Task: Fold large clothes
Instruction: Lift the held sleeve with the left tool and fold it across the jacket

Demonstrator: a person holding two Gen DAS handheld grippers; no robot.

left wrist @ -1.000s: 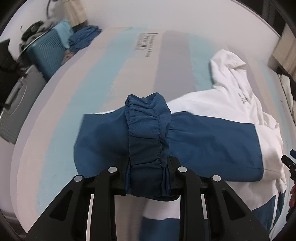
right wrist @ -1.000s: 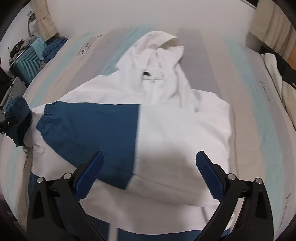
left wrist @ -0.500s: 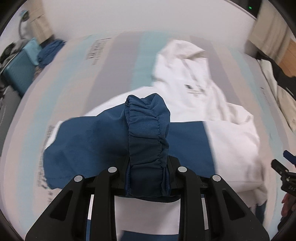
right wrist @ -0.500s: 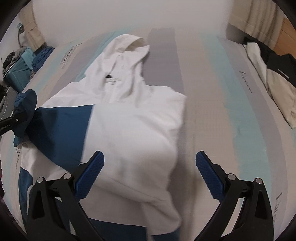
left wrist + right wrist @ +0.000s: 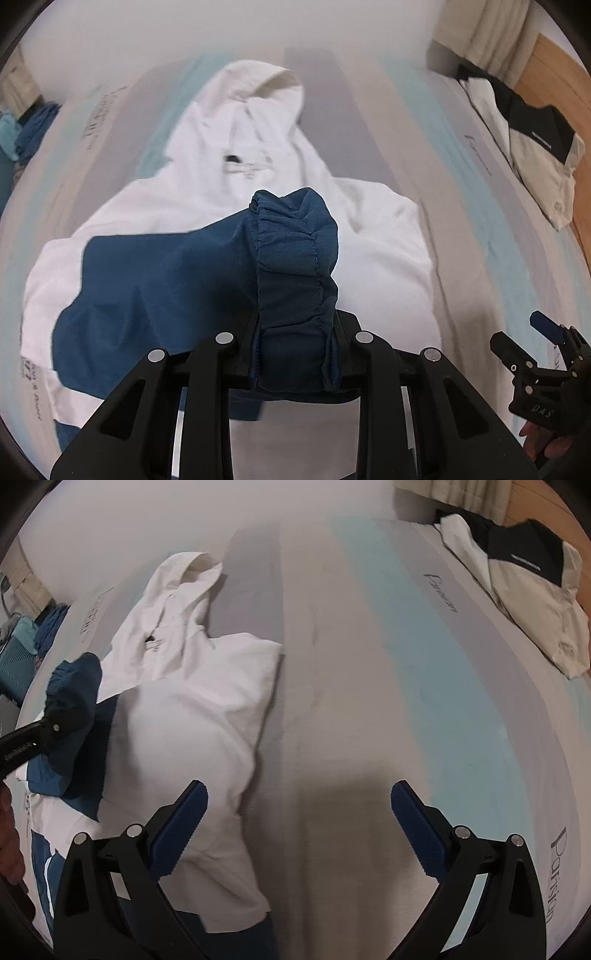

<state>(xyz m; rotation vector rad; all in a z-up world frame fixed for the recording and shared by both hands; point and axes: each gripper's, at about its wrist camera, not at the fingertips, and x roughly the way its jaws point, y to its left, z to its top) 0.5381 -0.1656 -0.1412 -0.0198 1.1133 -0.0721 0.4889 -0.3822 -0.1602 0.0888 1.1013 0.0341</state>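
1. The left gripper (image 5: 295,354) was pointing steeply down at the bed (image 5: 461,229), clamped on the gathered blue cuff (image 5: 295,266) of the hoodie's sleeve. The cuff bunched up between the two jaws and stuck out past them toward the camera's far side.
2. The blue sleeve (image 5: 155,295) trailed off from the cuff to the left in that view, draped over the white body of the hoodie (image 5: 376,258).
3. The hoodie itself lay flat-ish on the striped bed cover, hood (image 5: 258,96) pointing away toward the far edge, a small dark logo on the chest. A strip of blue hem showed at the near bottom.
4. The right gripper (image 5: 299,830) also tilted steeply downward, jaws spread wide with nothing between them, just bare bed cover underneath. Its blue ribbed pads (image 5: 181,827) were plain to see. It hung just off the hoodie's right edge, the left pad over white fabric and the other over the sheet.
5. In the left wrist view the right gripper showed up at the lower right edge with a bit of the person's hand (image 5: 539,439) behind it.
6. In the right wrist view the left gripper came in from the left edge, cuff still bunched in it.
7. A folded black and cream garment (image 5: 532,590) sat at the far right corner of the bed, well apart from the hoodie. Teal and blue stuff (image 5: 26,650) was off the left side, too blurry to call.
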